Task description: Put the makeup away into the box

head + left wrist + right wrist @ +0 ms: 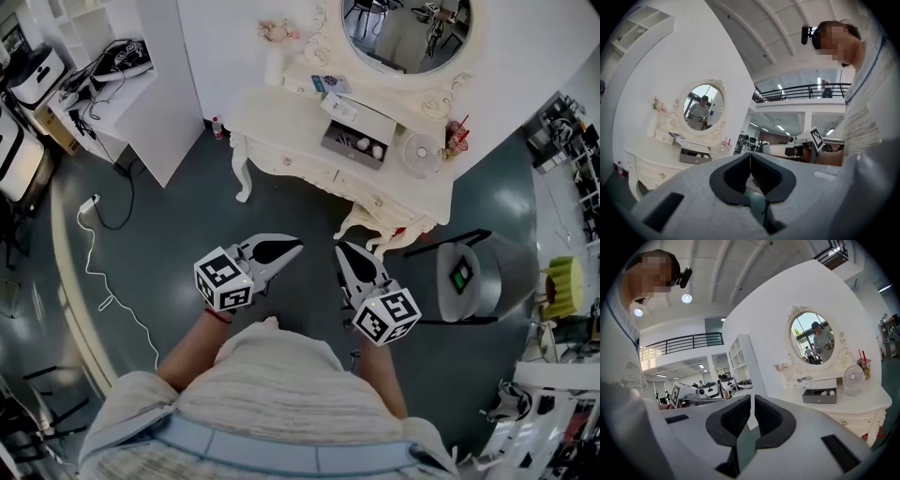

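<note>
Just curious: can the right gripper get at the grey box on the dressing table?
Probably not yet: the right gripper hangs well short of the grey box, with floor between. Nothing looks to block it, so stepping closer should do.

On the dressing table [272, 117], the box [339, 139] sits just before the mirror [408, 28], with the fan [422, 153] just to its right. A desk [103, 94] stands well to the table's left. The left gripper [298, 247] and right gripper [343, 247] are side by side before the table, apart from it.
</note>
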Demonstrator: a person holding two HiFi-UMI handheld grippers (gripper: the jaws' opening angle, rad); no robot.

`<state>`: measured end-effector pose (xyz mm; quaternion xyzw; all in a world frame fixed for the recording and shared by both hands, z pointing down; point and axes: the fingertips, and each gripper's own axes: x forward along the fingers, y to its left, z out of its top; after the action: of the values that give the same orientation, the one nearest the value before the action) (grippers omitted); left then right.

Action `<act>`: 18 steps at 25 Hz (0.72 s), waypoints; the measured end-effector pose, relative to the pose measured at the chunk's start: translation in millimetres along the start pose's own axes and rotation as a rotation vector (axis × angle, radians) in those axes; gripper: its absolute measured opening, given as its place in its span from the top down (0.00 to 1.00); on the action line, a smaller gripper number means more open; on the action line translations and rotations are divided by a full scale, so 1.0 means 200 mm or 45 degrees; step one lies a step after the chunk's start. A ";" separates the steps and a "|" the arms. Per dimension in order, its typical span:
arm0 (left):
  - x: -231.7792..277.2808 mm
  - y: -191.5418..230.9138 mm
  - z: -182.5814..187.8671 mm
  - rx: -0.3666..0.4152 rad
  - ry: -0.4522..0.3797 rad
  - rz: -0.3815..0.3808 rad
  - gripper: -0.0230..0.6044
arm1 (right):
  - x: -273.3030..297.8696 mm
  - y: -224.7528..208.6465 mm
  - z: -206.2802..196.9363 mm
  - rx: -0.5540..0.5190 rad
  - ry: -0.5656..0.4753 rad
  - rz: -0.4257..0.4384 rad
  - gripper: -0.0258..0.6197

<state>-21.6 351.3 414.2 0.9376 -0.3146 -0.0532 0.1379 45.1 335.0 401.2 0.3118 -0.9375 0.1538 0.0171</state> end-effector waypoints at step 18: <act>0.11 0.36 -0.01 -0.043 0.035 0.023 0.94 | 0.39 -0.21 0.01 -0.005 0.066 0.073 0.94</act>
<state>-44.3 283.5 436.4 0.9329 -0.3201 -0.0444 0.1586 6.3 257.1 421.9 0.2807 -0.9455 0.1605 0.0378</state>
